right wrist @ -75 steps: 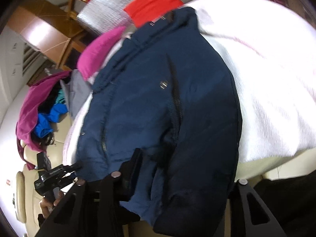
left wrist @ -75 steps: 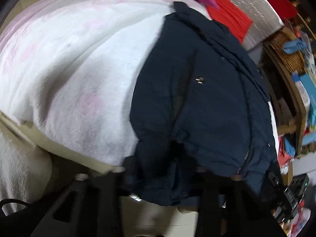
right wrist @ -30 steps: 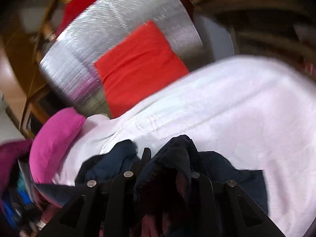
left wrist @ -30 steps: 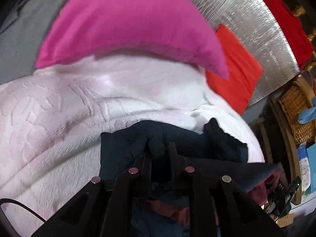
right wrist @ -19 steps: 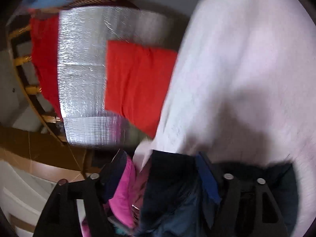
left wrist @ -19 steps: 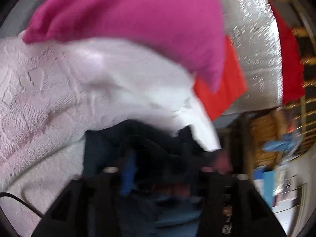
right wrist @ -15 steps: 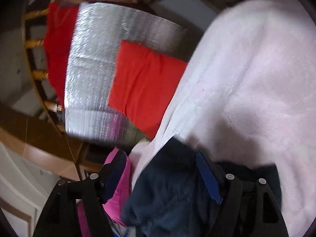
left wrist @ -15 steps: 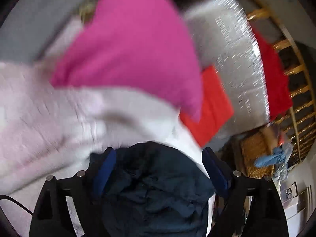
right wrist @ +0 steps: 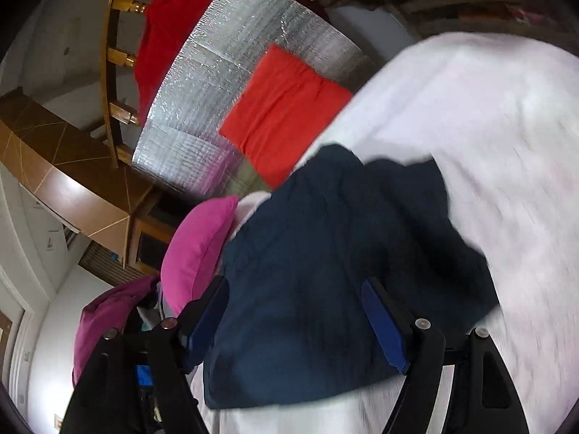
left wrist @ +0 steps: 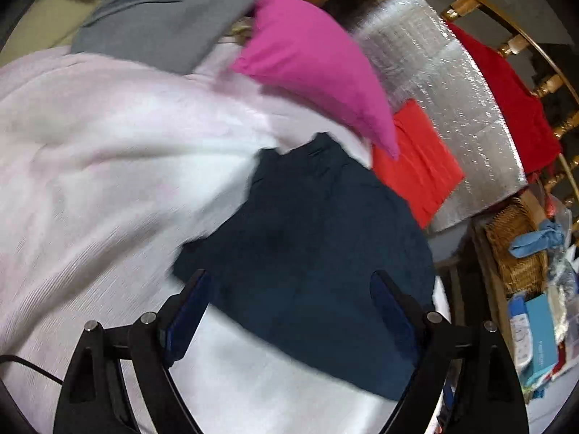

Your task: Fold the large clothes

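Note:
A dark navy jacket point(left wrist: 318, 246) lies folded in a compact heap on the pale pink blanket point(left wrist: 90, 181) of the bed; it also shows in the right wrist view point(right wrist: 325, 289). My left gripper point(left wrist: 289, 307) is open and empty, its blue-padded fingers point(left wrist: 188, 311) spread just above the jacket's near edge. My right gripper point(right wrist: 296, 314) is open and empty too, hovering over the jacket's near part, not gripping it.
A magenta pillow point(left wrist: 318, 68), a red cushion point(left wrist: 416, 166) and a silver foil panel point(left wrist: 452, 108) stand behind the jacket. A grey garment point(left wrist: 163, 18) lies at the back left. A wicker shelf point(left wrist: 517, 249) with clutter stands at the right. More clothes point(right wrist: 105, 318) pile at the left.
Both grippers carried the jacket's lower edge up over its top, let go and opened. They have pulled back, and the folded jacket now lies free on the blanket.

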The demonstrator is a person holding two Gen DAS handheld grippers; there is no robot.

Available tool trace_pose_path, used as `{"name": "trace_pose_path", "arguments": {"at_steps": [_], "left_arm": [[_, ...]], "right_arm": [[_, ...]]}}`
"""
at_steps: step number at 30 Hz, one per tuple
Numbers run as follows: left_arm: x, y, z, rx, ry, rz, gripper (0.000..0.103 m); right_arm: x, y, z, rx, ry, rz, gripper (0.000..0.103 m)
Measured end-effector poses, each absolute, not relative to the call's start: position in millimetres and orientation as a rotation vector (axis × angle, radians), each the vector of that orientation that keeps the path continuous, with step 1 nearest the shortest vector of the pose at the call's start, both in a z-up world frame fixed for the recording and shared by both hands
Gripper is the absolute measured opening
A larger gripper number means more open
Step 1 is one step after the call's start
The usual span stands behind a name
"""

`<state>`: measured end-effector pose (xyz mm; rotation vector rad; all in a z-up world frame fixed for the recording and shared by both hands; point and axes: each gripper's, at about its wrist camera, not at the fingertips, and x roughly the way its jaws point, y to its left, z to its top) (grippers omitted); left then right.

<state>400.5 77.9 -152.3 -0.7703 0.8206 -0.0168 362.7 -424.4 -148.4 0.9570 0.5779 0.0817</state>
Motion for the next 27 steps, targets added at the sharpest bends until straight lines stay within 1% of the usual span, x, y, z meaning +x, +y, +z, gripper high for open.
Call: {"name": "trace_pose_path", "arguments": {"at_steps": [2,6,12,16,18,21,25,27], "left_arm": [[389,86,-161,-0.807,0.848,0.024,0.089],[395,91,-180,-0.825,0.919,0.041,0.089],[412,99,-207,-0.878,0.978,0.069,0.089],[422,96,-211,-0.912,0.951,0.059,0.089],[431,91,-213,-0.934,0.952,0.019,0.089],[440,88,-214,-0.971,0.946,-0.01,0.089],[449,83,-212,-0.94,0.924,0.011,0.089],[452,81,-210,-0.929,0.911,0.019,0.089]], "right_arm": [[343,-421,-158,0.984,0.595,0.055,0.081],[326,-414,-178,1.014,0.658,0.013,0.081],[335,-422,-213,1.169,0.716,-0.042,0.084],[359,-425,-233,1.263,0.73,-0.067,0.084],[369,-425,-237,1.255,0.711,-0.062,0.084],[382,-426,-236,1.232,0.664,-0.042,0.09],[403,-422,-231,1.14,0.668,-0.042,0.092],[408,-420,-230,1.113,0.678,-0.03,0.099]]}}
